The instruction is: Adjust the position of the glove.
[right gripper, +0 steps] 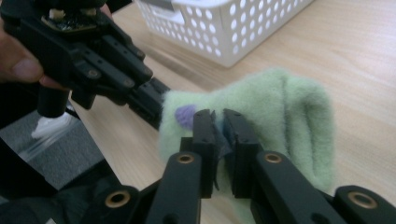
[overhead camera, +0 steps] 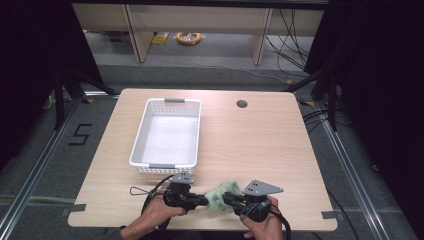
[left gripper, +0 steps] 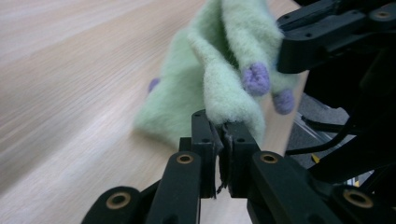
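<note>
A: Nearest you, at the front edge of the tabletop (overhead camera: 280,150), your 2 hands hold the cloth (overhead camera: 223,194) between them. Your left hand-held gripper (overhead camera: 204,201) comes at it from the left, your right hand-held gripper (overhead camera: 226,198) from the right, tips facing each other.

B: And what are the jaws doing?

A: In the left gripper view your left hand-held gripper (left gripper: 223,128) is clamped on a fold of the cloth (left gripper: 196,93), jaws nearly together with fabric pinched in the slit. In the right gripper view your right hand-held gripper (right gripper: 219,119) is closed on the cloth (right gripper: 280,116) too, with fleece squeezed in the narrow gap. Your left hand-held gripper (right gripper: 156,105) reaches into the same bundle from the far side there.

B: How does the cloth lie?

A: It's bunched, so its long axis is loose, but it runs roughly from one hand-held gripper to the other, left to right across the front of the tabletop, with a hump rising toward the far side. Whether its underside touches the wood, I can't tell.

B: Material?

A: Pale green fuzzy fleece, soft and thick, with small purple round tufts. The tabletop is light wood grain, smooth.

B: Farther out?

A: Just beyond your left hand sits a white plastic basket (overhead camera: 145,127), rectangular, perforated walls, long axis running away from you. At the far edge, right of it, is 1 round cable hole (overhead camera: 242,104).
</note>
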`<state>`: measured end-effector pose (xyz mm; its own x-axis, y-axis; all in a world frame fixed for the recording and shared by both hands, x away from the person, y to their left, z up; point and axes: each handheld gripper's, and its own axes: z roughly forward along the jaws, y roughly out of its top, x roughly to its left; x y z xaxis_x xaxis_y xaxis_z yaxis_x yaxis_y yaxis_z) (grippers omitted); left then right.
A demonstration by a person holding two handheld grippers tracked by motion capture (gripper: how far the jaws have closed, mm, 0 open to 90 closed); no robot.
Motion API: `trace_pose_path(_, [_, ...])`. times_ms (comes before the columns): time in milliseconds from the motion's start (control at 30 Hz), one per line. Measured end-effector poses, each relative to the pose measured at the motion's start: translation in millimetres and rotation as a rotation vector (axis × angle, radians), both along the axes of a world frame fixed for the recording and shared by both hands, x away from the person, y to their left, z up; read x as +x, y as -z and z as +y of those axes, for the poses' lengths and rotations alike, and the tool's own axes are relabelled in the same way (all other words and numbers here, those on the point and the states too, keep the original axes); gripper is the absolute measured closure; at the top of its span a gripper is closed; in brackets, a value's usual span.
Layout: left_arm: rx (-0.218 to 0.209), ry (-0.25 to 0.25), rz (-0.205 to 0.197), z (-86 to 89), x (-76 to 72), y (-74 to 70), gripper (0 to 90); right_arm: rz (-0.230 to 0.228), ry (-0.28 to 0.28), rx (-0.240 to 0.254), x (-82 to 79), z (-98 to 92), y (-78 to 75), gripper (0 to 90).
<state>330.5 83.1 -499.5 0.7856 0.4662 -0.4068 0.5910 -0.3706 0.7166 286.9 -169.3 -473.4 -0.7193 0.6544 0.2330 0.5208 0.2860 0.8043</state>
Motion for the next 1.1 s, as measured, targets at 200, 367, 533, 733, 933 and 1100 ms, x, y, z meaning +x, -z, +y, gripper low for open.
trace_pose_path(200, [0.009, -0.015, 0.013, 0.1, 2.9, 5.5, 84.2, -0.046, 0.006, -0.009, 5.5, -8.3, -6.3, 72.4])
trace_pose_path(367, [0.021, -0.004, 0.009, 0.2, 3.6, 6.0, 84.1, -0.036, 0.014, -0.065, 20.0, -27.4, -5.0, 69.8])
trace_pose_path(533, [0.026, 0.001, 0.012, -0.2, 4.2, 7.4, 84.0, -0.024, -0.007, -0.110, 27.7, -30.5, 0.0, 65.8])
trace_pose_path(733, [0.032, -0.004, 0.015, -0.6, 4.1, 7.8, 84.3, 0.014, -0.039, -0.145, 37.8, -24.7, 13.0, 65.0])
trace_pose_path(933, [0.021, -0.005, 0.027, -1.5, 3.5, 7.2, 85.2, 0.040, -0.060, -0.133, 36.0, -27.2, 10.5, 85.2])
trace_pose_path(1100, [-0.010, 0.013, 0.018, 2.1, 5.3, -0.6, 85.3, 0.024, -0.052, -0.110, 25.0, -25.5, -5.7, 85.4])
